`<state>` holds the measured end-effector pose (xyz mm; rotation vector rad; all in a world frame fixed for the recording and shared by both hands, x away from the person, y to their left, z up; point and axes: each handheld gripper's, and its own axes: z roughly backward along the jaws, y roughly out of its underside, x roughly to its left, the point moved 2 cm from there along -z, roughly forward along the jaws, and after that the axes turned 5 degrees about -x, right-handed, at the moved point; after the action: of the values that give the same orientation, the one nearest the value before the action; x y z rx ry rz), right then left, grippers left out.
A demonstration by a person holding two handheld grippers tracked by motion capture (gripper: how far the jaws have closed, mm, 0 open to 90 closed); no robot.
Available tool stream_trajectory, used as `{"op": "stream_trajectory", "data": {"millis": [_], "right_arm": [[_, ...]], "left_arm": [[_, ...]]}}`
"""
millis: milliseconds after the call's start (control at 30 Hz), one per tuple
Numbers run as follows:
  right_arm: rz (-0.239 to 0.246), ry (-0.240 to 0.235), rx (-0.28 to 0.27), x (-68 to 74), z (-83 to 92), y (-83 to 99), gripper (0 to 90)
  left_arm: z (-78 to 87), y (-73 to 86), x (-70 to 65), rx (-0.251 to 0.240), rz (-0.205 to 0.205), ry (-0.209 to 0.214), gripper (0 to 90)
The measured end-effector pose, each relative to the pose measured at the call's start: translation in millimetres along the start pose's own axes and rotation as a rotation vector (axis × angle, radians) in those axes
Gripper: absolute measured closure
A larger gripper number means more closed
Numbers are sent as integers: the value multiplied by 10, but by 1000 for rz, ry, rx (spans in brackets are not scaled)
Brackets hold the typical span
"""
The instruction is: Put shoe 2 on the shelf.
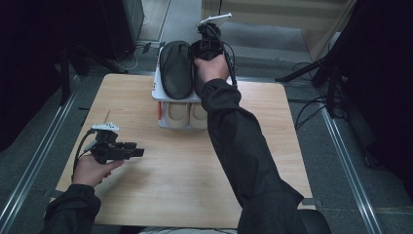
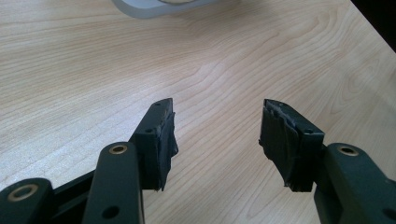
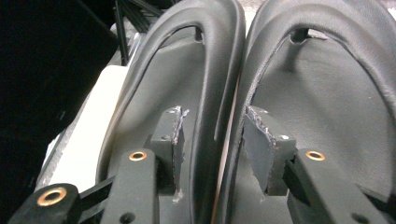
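Scene: a pair of black leather-look slip-on slippers point(image 1: 176, 68) lies side by side, soles down, on top of a white two-tier shoe rack point(image 1: 168, 97) at the far edge of the pale wooden table point(image 1: 195, 165); a beige pair point(image 1: 187, 113) sits on the shelf below.
Right gripper point(image 3: 212, 135): jaws parted, straddling the two adjoining inner rims of the slippers; pads appear not to press them.
Left gripper point(image 2: 217, 135): jaws wide apart, nothing between them, hovering over bare table.
Risk, grip: closing here likely pinches both rims at once, so both slippers may lift together.
Risk, slip: smooth curved rims could slide out of the pads.
Risk, rack: a tug may shift or tip the light rack.
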<state>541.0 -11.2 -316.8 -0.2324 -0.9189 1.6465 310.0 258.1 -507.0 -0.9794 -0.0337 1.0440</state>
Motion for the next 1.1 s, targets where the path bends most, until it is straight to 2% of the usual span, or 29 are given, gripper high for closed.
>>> {"op": "stream_trajectory", "data": {"millis": [200,300,567,700,900,1100], "right_arm": [[63,-35,-1,40,174,18,597],[69,-56,-19,38,264,33,609],[101,-92,-13,50,418,118,612],[140,-146,-4,42,539,230,601],[214,-192,-7,59,697,418,602],[256,-235,-7,93,815,595,597]], "left_arm": [[-5,-3,3,2,-1,-3,453],[-11,-3,2,5,-3,-7,452],[-16,-3,3,7,3,-8,451],[-8,-3,11,7,0,-6,451],[-16,-5,2,9,2,-7,451],[-25,-7,0,7,2,-10,451]]}}
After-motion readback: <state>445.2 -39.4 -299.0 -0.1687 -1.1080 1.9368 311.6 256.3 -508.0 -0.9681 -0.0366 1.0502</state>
